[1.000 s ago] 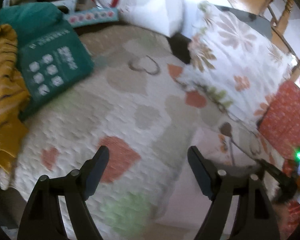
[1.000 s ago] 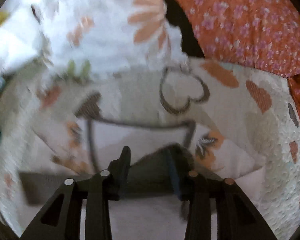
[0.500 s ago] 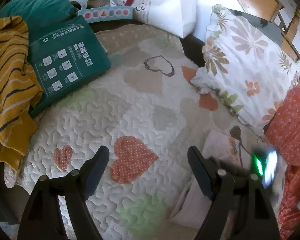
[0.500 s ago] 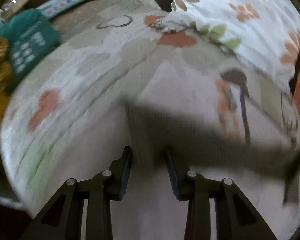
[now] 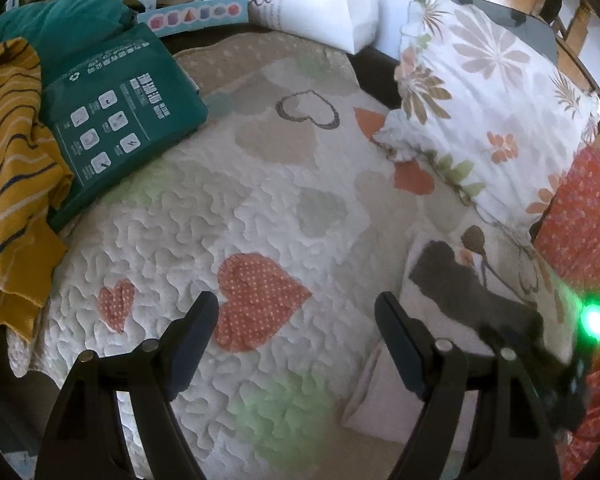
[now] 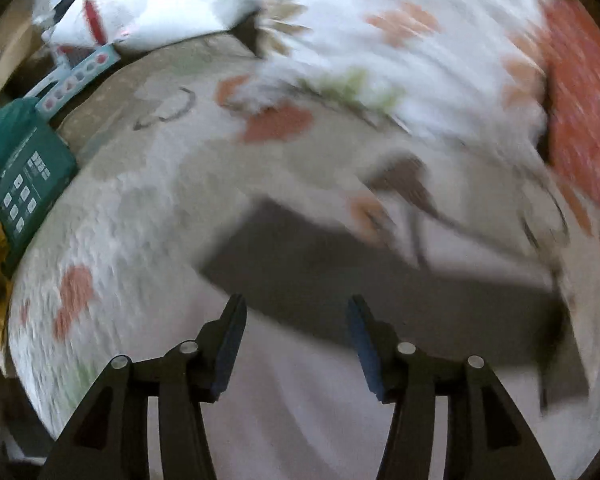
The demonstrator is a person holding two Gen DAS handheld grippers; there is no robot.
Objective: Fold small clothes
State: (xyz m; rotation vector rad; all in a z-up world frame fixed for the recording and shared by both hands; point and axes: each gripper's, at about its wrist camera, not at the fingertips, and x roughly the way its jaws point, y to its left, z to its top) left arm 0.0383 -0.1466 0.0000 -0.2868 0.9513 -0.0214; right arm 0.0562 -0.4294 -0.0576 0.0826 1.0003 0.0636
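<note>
Big change from half a second back: the right gripper [image 6: 296,336] had its fingers nearly pinched on the cloth, and now they're spread apart with nothing between them. The left gripper [image 5: 296,332] hasn't budged, jaws wide over the heart quilt [image 5: 228,216]. The small pale garment [image 5: 440,320] sits at lower right of the left view, folded flat with a doubled edge, a little printed figure on it and a dark shadow across it. The right view is blurry.
</note>
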